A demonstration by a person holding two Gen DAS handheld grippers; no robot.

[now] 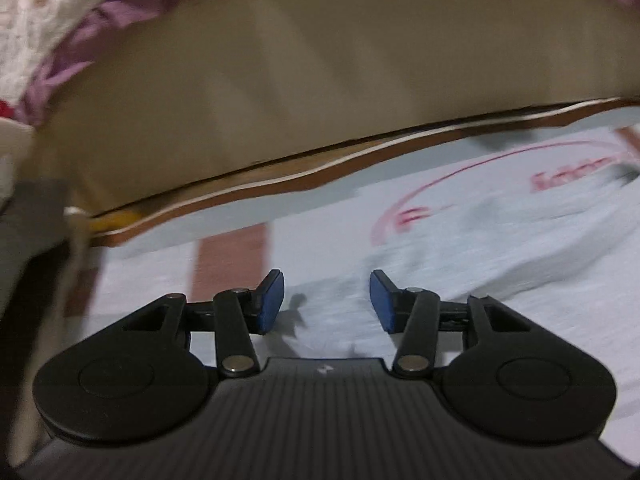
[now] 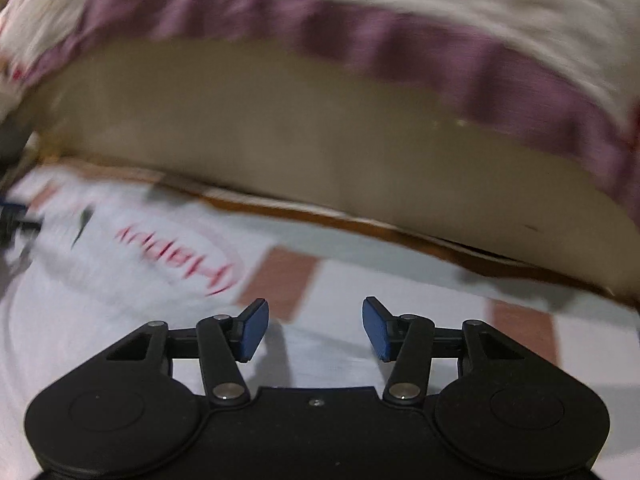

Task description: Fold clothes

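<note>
A pale, almost white garment with a red printed ring and red lettering lies spread on the floor. In the left wrist view it fills the right half, and my left gripper hangs just above its near part, open, with nothing between the blue pads. In the right wrist view the same garment lies to the left and under my right gripper, which is open and empty too. The other gripper's tip shows at the far left edge. Both views are blurred.
The floor is light with reddish-brown square tiles. Straight ahead stands a beige bed base with a brown edge strip at its foot. A white quilt with a purple border hangs over its top.
</note>
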